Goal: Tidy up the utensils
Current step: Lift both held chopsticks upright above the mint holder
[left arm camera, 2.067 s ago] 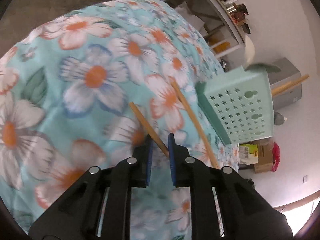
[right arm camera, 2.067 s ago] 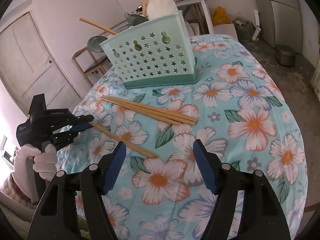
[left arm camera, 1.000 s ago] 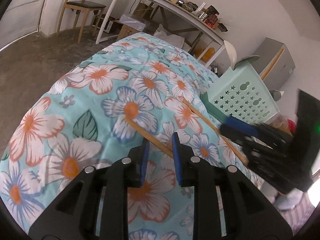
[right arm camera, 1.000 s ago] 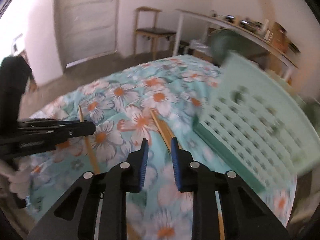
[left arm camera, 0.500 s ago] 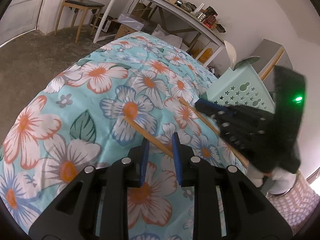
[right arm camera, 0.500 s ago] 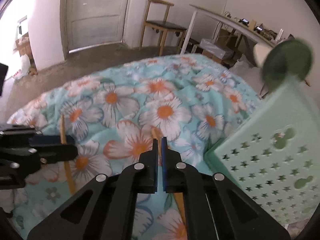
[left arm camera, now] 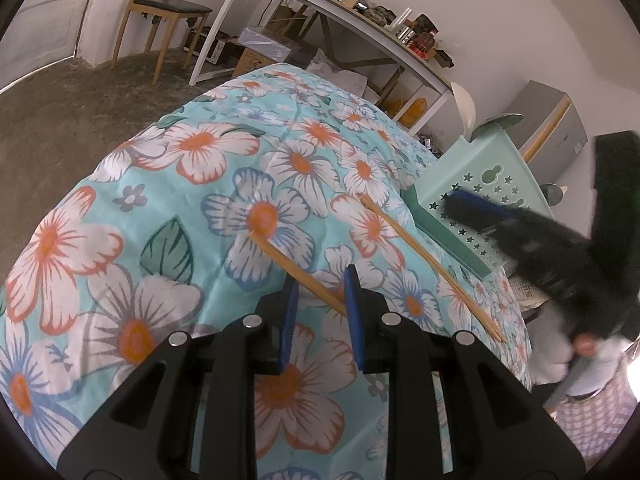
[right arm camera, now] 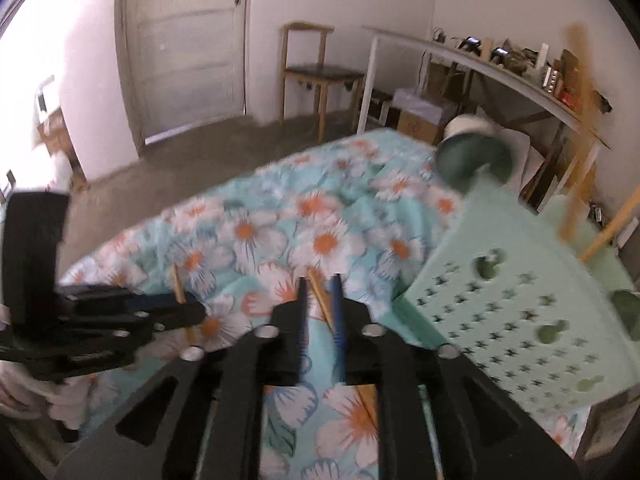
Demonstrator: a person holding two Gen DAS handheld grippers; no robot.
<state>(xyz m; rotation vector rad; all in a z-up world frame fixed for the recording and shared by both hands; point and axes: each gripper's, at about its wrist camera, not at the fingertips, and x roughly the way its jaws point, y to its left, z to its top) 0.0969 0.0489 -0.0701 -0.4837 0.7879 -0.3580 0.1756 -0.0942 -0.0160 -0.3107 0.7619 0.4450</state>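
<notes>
My left gripper [left arm camera: 322, 280] is shut on a wooden chopstick [left arm camera: 280, 254], which crosses slantwise between the blue pads above the flowered cloth [left arm camera: 120, 240]. Two more chopsticks [left arm camera: 420, 256] lie together on the cloth, running towards a mint star-holed basket [left arm camera: 496, 148]. The right gripper [left arm camera: 460, 202] hovers blurred in front of that basket. In the right wrist view the right gripper [right arm camera: 319, 284] has its jaws opening. The lying chopsticks [right arm camera: 320, 292] show through the gap, and the pads do not press them. The left gripper [right arm camera: 192, 314] sits at left with its chopstick [right arm camera: 176, 280].
The basket [right arm camera: 500, 320] holds a white spoon [left arm camera: 464, 104], green ladles [right arm camera: 472, 160] and upright wooden sticks [left arm camera: 548, 130]. Beyond the table are a chair [left arm camera: 160, 4], a long white shelf [left arm camera: 340, 12], a door [right arm camera: 188, 40] and a grey box [left arm camera: 560, 116].
Half a second ago the right gripper's jaws were shut at the far end of the lying chopsticks. Now they stand apart and the gripper has drawn back towards the basket. The left gripper keeps its chopstick.
</notes>
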